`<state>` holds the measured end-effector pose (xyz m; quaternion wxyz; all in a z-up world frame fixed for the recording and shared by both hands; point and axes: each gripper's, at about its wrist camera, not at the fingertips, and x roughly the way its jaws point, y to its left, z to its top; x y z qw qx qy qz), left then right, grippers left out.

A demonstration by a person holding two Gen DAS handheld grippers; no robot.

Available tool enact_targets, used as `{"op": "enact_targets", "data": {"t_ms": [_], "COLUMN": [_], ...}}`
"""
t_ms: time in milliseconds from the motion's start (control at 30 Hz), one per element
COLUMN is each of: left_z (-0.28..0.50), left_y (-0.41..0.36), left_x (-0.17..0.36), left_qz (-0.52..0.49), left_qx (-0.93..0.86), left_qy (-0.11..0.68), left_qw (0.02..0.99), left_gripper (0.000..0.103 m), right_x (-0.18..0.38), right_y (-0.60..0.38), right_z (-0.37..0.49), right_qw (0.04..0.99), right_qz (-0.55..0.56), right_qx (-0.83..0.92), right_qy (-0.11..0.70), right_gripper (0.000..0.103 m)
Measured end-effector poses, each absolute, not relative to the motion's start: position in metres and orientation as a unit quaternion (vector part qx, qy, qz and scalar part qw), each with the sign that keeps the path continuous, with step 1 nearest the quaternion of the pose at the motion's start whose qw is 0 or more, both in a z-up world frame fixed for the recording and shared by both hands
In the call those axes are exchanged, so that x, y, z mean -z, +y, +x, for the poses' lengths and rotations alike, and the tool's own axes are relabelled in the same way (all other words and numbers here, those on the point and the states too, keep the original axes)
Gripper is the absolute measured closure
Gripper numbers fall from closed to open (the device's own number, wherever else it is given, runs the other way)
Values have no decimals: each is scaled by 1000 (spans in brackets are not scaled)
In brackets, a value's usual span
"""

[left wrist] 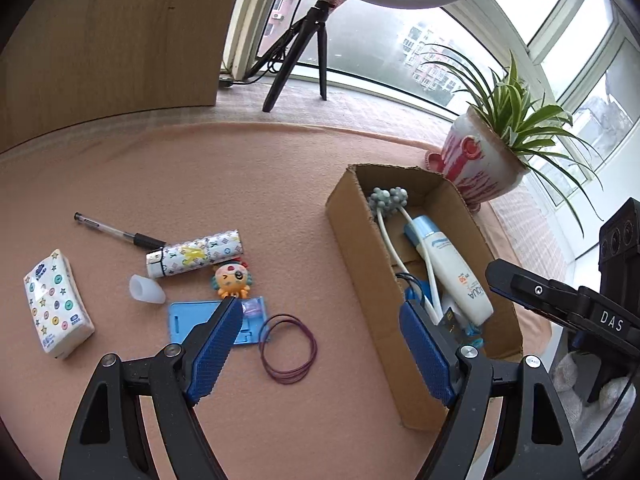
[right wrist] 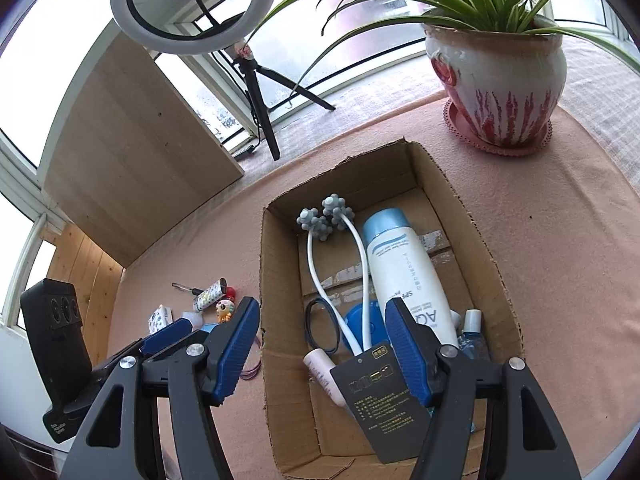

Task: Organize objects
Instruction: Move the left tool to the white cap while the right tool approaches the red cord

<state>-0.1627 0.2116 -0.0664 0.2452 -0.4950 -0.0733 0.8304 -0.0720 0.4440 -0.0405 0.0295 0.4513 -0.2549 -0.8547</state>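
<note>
2 claws stand released and empty: the left claw [left wrist: 320, 340] hovers above the purple rubber-band loops [left wrist: 288, 349] on the pink felt counter [left wrist: 248, 184], the right claw [right wrist: 320, 344] over the brown cardboard box [right wrist: 498, 280]. Best lower squarely onto the thin bands, pinch flat, then carry them to the box.
</note>
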Motion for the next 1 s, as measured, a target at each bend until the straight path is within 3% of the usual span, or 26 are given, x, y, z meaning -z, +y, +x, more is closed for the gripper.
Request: {"op": "enact_targets", "data": {"t_ms": [400,467,667,767,1000], "left_z": [-179,-182,-192,-195,-206], "left_y": [124,119,111,113,118], "left_x": [87,93,107,112,123], "left_qz": [-513,-518,-530,-534,-538], "left_qx": [-832,-828,-819,-816,-813], "left_qy": [-91,-91,-96,-88,-85], "left_qw": [193,193,200,204,204], "left_gripper": [21,27,29,37,43], "right_x": [48,50,69,80,104], "right_y": [347,330,292,281,269], "right_z": [-84,-83,-86,-91,-103], "right_qw": [108,117,127,116,91], "right_qz": [485,494,522,537,566], "right_qx": [844,840,826,820,809], "right_qy": [-201,-192,-171,-160,-133], "right_gripper": [41,41,42,48,63]}}
